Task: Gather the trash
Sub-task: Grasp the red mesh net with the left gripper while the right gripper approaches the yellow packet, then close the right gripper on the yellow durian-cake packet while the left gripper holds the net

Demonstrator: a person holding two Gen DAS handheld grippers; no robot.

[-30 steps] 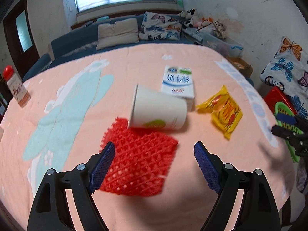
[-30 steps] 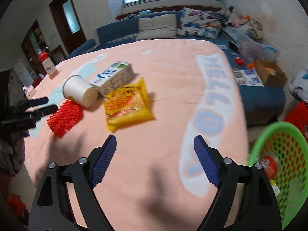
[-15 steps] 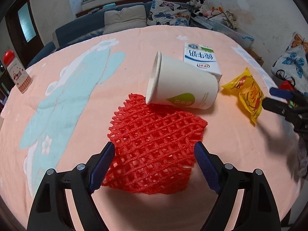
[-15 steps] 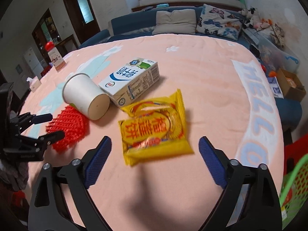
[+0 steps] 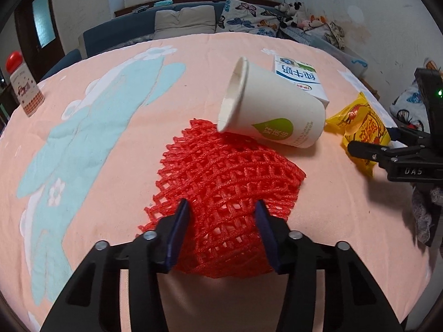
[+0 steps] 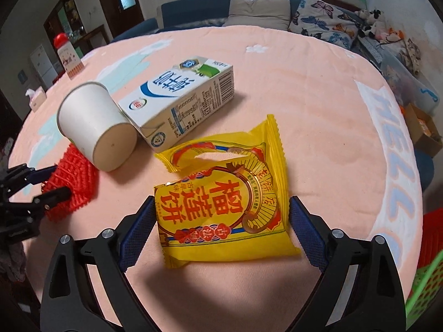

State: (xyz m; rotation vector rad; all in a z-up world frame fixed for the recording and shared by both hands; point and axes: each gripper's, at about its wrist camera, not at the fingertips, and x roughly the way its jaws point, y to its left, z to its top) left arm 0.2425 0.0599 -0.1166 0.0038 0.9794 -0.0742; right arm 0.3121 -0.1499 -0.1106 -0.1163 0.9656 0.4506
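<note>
A red foam net (image 5: 227, 171) lies on the pink cloth, and its near part bulges up between the blue pads of my left gripper (image 5: 223, 221), whose jaws are closing and pinching it. A white paper cup (image 5: 274, 113) lies on its side on the net's far edge, against a milk carton (image 5: 299, 78). In the right wrist view a yellow snack packet (image 6: 221, 193) lies flat between the wide jaws of my right gripper (image 6: 220, 229). Those jaws are closing slightly, with the pads beside the packet's edges and not squeezing it.
A red-capped bottle (image 5: 23, 88) stands at the table's far left edge. Off the right edge, low down, is a green basket (image 6: 426, 287). A blue sofa with pillows (image 5: 182, 22) runs behind the table. A tissue box (image 6: 36, 98) sits beyond the left edge.
My left gripper came down onto the red net and its jaws narrowed around it. My right gripper swung left from near the green basket to straddle the yellow packet, its jaws wider than before.
</note>
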